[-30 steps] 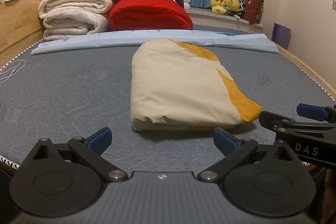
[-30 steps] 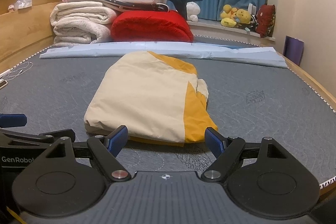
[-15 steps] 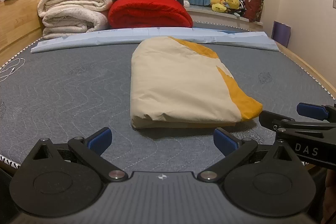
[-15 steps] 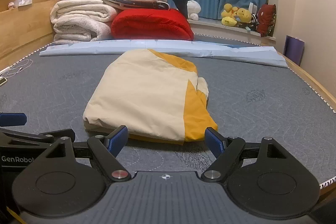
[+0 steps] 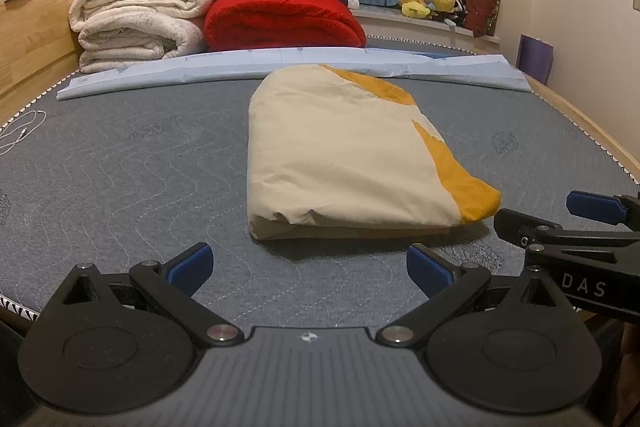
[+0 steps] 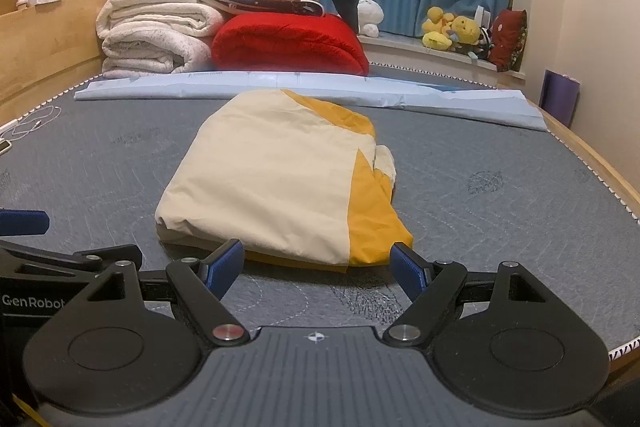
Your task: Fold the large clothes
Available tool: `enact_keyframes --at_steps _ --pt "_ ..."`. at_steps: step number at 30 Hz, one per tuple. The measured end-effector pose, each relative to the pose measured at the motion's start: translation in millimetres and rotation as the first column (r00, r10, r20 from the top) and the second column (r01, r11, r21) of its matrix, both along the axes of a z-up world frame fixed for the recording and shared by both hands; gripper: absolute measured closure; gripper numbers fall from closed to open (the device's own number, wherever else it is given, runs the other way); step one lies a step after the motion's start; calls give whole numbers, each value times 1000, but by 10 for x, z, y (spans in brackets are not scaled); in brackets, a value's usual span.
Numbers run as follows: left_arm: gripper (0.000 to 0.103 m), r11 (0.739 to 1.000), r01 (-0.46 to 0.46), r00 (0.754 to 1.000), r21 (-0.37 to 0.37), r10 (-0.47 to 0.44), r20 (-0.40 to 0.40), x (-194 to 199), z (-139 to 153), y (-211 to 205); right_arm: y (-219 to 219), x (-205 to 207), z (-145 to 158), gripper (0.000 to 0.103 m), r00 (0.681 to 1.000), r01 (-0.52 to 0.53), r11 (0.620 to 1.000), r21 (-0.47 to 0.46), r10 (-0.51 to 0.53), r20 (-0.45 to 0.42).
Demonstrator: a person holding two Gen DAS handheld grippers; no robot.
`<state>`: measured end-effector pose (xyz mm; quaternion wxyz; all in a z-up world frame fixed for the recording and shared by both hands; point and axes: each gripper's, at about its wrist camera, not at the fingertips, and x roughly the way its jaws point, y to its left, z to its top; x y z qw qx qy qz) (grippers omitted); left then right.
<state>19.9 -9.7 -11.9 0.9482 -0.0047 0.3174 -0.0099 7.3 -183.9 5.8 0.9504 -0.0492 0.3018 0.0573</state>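
Nearest the cameras, the left gripper (image 5: pixel 308 263) is hovering low over the near edge of the grey quilted mattress (image 5: pixel 120 171), its blue pads standing wide apart with nothing between them. The right gripper (image 6: pixel 318 265) is hanging just beside it in the same attitude, jaws spread wide and empty, tips pointing down toward the mattress just short of the bundle.

Just beyond both pairs of tips, the cream and mustard-yellow garment (image 5: pixel 344 163) is lying flat near the middle of the mattress, already folded into a compact, thick rectangle with the yellow panel running along its right side. Neither gripper is touching it.

Judging by this, the folding looks essentially finished and the hands are pausing clear of the cloth. The next move probably calls for either one more fold, gripping the near corners and carrying them to the far edge, or simply leaving the bundle as it lies.

Farther back, a light blue sheet (image 6: pixel 320 87) is stretching across the mattress, and behind it a red blanket (image 6: pixel 288 43) and rolled cream blankets (image 6: pixel 156 35) are sitting stacked.
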Motion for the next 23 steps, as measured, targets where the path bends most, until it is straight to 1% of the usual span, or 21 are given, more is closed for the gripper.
enact_keyframes --at_steps 23 --pt "0 1000 -2 1000 -5 2 -5 9 -6 -9 -25 -3 1 22 1000 -2 1000 0 2 -4"
